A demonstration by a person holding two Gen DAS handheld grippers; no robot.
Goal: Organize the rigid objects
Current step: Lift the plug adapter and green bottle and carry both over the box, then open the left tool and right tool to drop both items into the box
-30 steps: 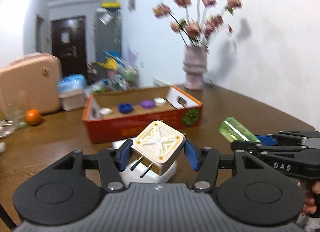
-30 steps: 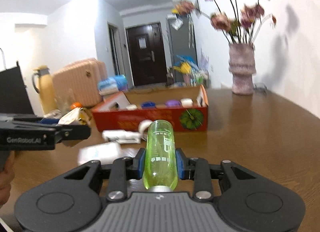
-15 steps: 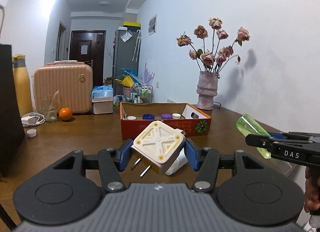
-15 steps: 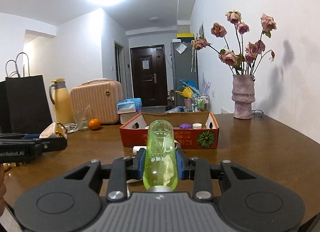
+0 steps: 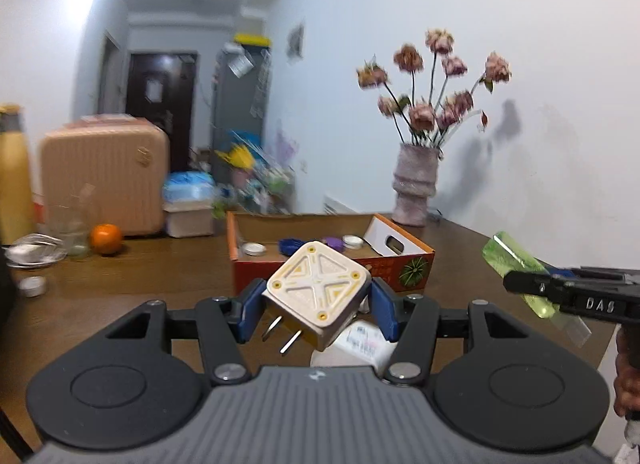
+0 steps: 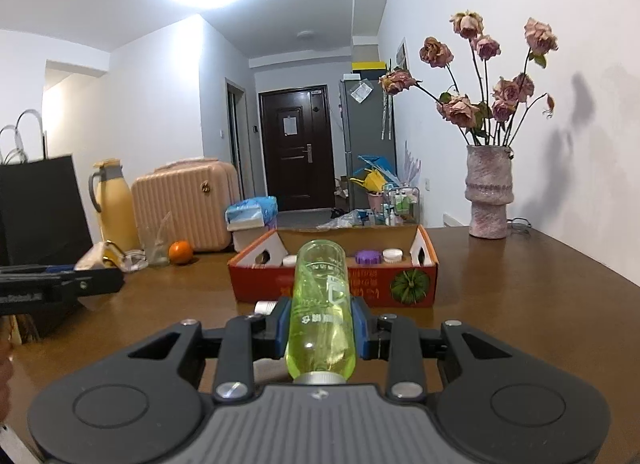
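Note:
My left gripper point(image 5: 316, 310) is shut on a cream square power adapter point(image 5: 318, 294), tilted, with its two metal prongs pointing down and left. My right gripper point(image 6: 322, 328) is shut on a clear green bottle point(image 6: 320, 304) that lies along the fingers with its metal cap toward the camera. Both are held above the brown table point(image 6: 520, 304), in front of an open orange cardboard box point(image 6: 332, 282) holding several small lids. The left wrist view shows the green bottle point(image 5: 516, 264) in the right gripper point(image 5: 532, 286) at the far right. The left gripper point(image 6: 100, 278) shows at the left edge of the right wrist view.
A white packet point(image 5: 362, 344) lies on the table under the adapter. A pink vase point(image 6: 489, 192) of dried roses stands at the back right. At the left are an orange point(image 6: 180, 252), a glass point(image 6: 156, 244), a yellow flask point(image 6: 114, 204), a black bag point(image 6: 40, 208) and a pink suitcase point(image 6: 184, 204).
Both grippers pulled back from the box and rose over the first half second; the left then moved in closer again. The grips on adapter and bottle are unchanged.

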